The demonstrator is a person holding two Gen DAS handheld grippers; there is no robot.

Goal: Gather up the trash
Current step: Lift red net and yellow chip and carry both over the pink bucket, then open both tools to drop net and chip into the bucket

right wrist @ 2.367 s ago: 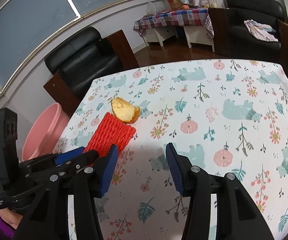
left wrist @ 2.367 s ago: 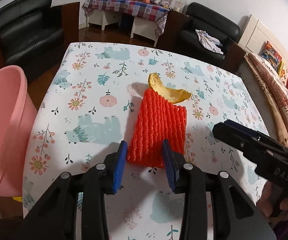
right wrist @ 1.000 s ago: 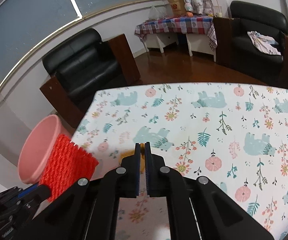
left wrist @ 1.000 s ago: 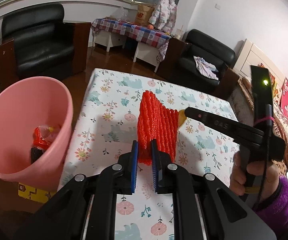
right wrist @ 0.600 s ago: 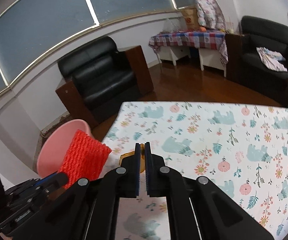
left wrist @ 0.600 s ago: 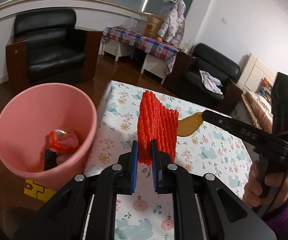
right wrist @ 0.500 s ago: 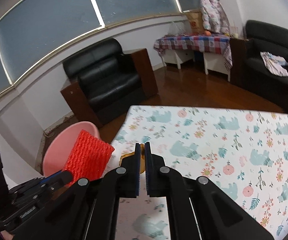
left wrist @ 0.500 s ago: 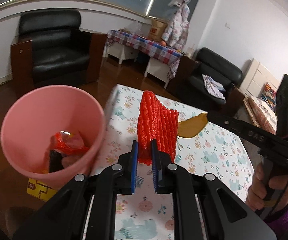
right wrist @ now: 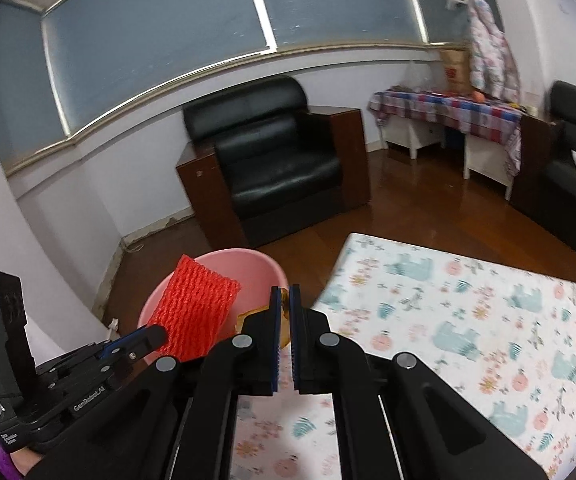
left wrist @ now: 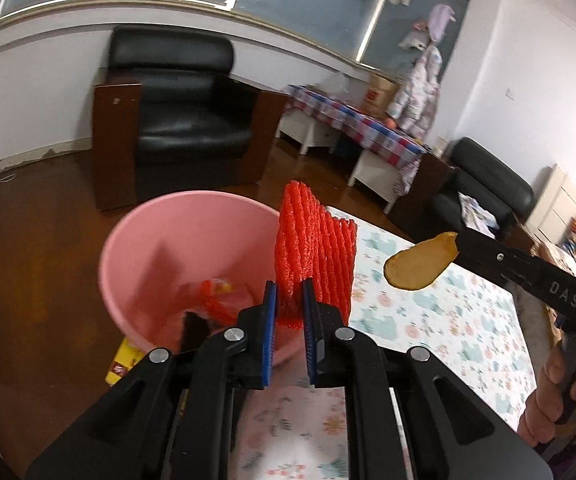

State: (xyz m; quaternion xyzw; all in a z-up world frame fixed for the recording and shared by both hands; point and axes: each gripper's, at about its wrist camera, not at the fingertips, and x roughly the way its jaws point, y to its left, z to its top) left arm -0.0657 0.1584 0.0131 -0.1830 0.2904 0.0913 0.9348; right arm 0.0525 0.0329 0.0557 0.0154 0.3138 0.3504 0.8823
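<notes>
Carrying both pieces to the bin (left wrist: 192, 248): left gripper (left wrist: 289, 322) clamped on red net (left wrist: 313, 264) at its rim, right gripper (right wrist: 284, 334) pinching peel (left wrist: 419, 266) over tabletop (left wrist: 447, 320). Next: center over bin, release.

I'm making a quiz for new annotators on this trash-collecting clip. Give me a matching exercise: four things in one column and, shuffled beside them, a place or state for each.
Things:
1. red foam net
2. orange peel
3. pink bin
4. black armchair

Places or states:
A. on the floor beside the table, trash inside
B. clamped in the right gripper
C. against the wall under the window
D. clamped in the left gripper

Pairs: 1-D, 2-B, 3-A, 4-C
</notes>
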